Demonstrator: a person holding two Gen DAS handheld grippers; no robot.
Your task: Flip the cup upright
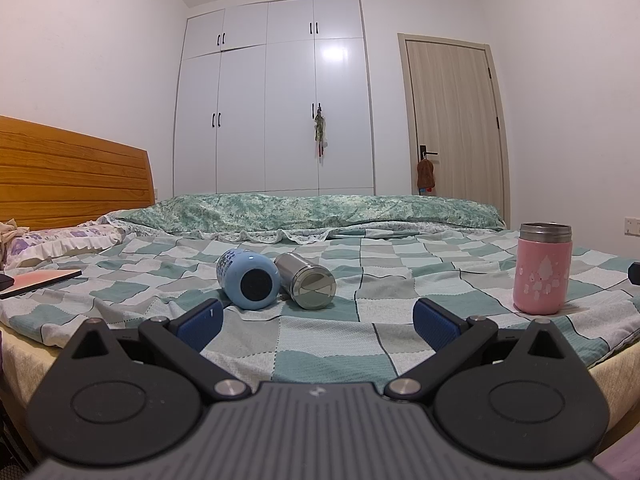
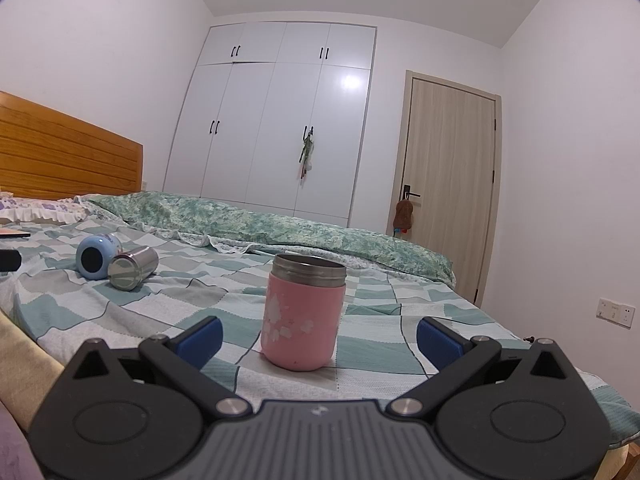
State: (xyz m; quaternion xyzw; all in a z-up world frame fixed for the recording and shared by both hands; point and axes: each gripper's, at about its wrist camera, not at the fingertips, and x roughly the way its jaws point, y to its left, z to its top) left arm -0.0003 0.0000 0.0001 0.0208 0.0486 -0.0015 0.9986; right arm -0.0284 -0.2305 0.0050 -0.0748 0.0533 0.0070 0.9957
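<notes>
**Both grippers spread over the bed, one cup up and two down**

The left gripper [image 1: 316,320] has its blue-padded fingers [image 1: 200,322] spread wide with nothing between them, hovering low over the checked green-and-white bedspread [image 1: 320,360]. Just beyond its fingertips, slightly to the left, lie two cups on their sides: the blue cup [image 1: 248,280] with its dark round base facing the camera, and the steel cup [image 1: 308,286] beside it on the right, touching or nearly touching it, its shiny base also facing the camera.

The right gripper [image 2: 320,338] is likewise wide apart and holds nothing. The pink cup [image 2: 302,312] stands upright on the bedspread just ahead, between the lines of its fingers but touched by neither, its steel rim at the top and open mouth up. In the right wrist view the blue and steel cups lie well off to the left.

Farther back, a rumpled green floral quilt [image 1: 312,210] runs across the bed. A wooden headboard [image 1: 72,172] stands at the left, with a white wardrobe [image 1: 276,100] and a pale wooden door [image 1: 452,120] against the far wall.
</notes>
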